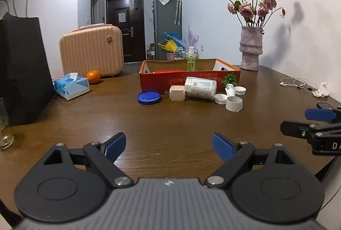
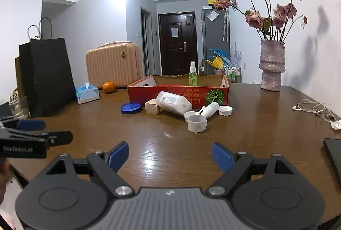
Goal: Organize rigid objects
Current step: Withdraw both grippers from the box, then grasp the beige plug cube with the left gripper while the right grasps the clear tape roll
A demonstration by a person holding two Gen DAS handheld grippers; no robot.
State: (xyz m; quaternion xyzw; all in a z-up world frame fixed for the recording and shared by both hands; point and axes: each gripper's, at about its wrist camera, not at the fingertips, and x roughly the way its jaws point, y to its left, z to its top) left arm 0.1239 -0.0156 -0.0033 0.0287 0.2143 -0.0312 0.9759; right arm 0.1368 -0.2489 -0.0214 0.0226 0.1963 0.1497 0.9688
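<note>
A red cardboard box stands mid-table with a green spray bottle upright in it. In front of it lie a blue lid, a beige block, a big white bottle on its side, a small white bottle, white caps and a white cup. My left gripper and right gripper are open, empty, near the front edge.
A vase of dried roses stands at the back right. Earphones lie right. A black bag, a glass, tissue box and orange sit left.
</note>
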